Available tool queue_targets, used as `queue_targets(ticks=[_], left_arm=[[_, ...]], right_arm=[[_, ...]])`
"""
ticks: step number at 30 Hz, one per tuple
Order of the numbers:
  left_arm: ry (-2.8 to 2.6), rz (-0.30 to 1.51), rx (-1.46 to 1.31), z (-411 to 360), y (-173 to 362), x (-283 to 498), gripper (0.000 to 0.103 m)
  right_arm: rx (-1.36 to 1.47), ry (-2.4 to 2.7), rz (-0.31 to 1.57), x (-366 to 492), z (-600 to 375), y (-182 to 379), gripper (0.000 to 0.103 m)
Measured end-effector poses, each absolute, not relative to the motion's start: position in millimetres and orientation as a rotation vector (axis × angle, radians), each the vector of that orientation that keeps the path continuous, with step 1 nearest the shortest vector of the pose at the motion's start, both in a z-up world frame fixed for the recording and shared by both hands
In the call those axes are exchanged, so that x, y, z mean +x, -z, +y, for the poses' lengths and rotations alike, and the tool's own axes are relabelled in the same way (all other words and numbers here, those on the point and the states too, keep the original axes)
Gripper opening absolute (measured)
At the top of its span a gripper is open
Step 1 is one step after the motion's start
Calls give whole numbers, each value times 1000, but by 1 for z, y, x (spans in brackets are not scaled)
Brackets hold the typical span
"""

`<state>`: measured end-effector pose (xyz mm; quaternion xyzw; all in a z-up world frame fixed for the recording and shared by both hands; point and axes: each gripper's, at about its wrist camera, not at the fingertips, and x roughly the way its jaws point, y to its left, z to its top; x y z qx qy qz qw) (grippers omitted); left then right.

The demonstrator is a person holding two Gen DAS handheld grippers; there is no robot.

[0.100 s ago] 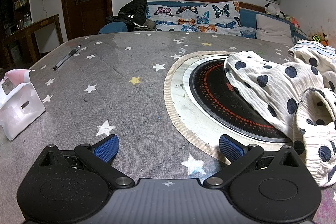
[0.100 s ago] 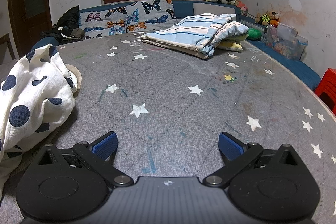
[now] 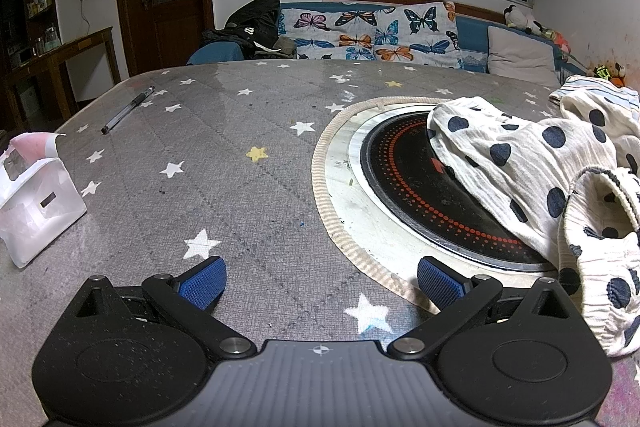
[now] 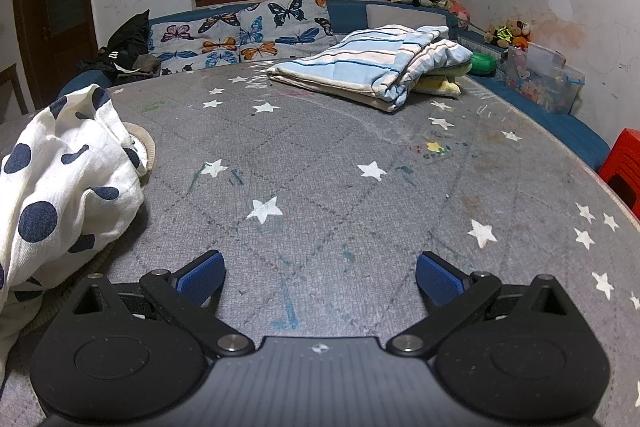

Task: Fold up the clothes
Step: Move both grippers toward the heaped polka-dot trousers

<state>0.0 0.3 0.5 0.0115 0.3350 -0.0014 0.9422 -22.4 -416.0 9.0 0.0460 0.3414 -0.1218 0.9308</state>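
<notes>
A crumpled white garment with navy polka dots (image 3: 540, 179) lies at the right of the left wrist view, draped over the black round cooktop (image 3: 416, 187) set into the table. The same polka-dot garment (image 4: 52, 195) fills the left edge of the right wrist view. My left gripper (image 3: 320, 281) hovers low over the grey star-patterned tablecloth (image 3: 224, 187), open and holding nothing, with the garment just right of its right finger. My right gripper (image 4: 320, 279) is also open and bare, the garment lying to its left. A folded blue-striped garment (image 4: 372, 71) rests at the far side.
A pen (image 3: 128, 109) lies at the far left of the table and a white plastic bag (image 3: 36, 211) sits near the left edge. A sofa with butterfly cushions (image 3: 372, 35) runs behind the table. A clear storage box (image 4: 544, 79) and a red stool (image 4: 622, 167) stand at the right.
</notes>
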Motion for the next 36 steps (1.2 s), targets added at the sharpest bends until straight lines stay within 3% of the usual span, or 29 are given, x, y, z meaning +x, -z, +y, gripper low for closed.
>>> queue_targets(ticks=[36], left_arm=[[99,742,25,-62,-19,-41,103]], right_arm=[[70,73,683,-86,-355,-37,103]])
